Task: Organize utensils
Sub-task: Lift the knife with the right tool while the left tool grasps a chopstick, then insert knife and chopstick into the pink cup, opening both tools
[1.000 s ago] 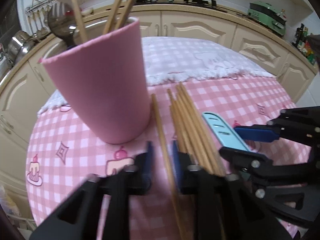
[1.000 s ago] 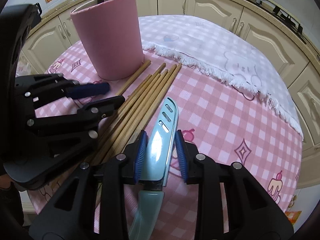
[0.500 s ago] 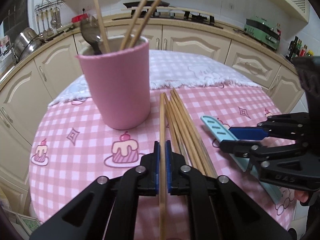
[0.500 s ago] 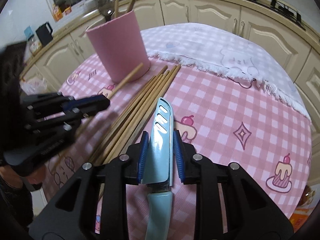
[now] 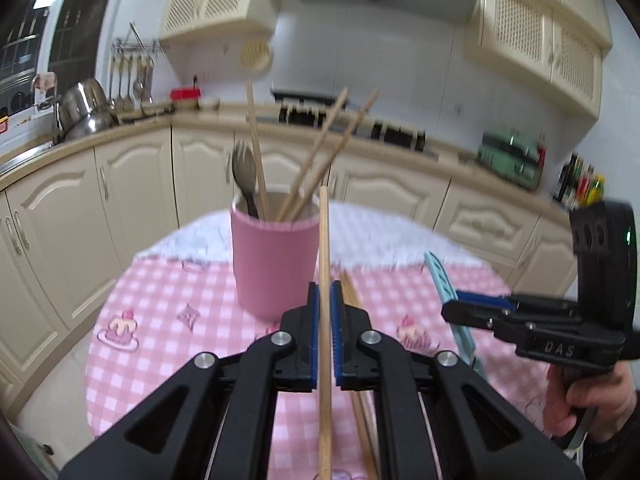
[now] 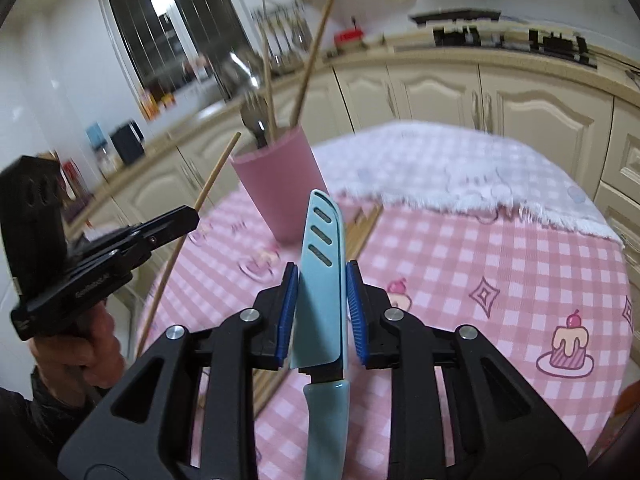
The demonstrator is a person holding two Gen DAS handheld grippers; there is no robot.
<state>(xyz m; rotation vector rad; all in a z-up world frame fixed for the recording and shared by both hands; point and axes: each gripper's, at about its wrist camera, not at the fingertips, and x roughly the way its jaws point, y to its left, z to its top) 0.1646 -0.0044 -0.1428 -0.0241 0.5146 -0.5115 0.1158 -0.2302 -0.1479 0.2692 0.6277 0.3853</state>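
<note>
Wooden chopstick and sheathed knife both gripped, pink cup partly filled.

Your left tongs (image 5: 325, 332) are clamped on one chopstick (image 5: 324, 264), lifted off the tabletop (image 5: 168, 320) and pointing toward the pink cup (image 5: 272, 264); your right tongs (image 6: 322, 312) are closed on the blue sheathed knife (image 6: 322, 264), also raised. Between both tongs, a bundle of loose chopsticks (image 6: 362, 228) lies on the pink check cloth just in front of the cup. Toward the far edge, the cup already holds a spoon (image 5: 244, 180) and several sticks. By my reading you're partway: two items in hand, the bundle left to collect.
</note>
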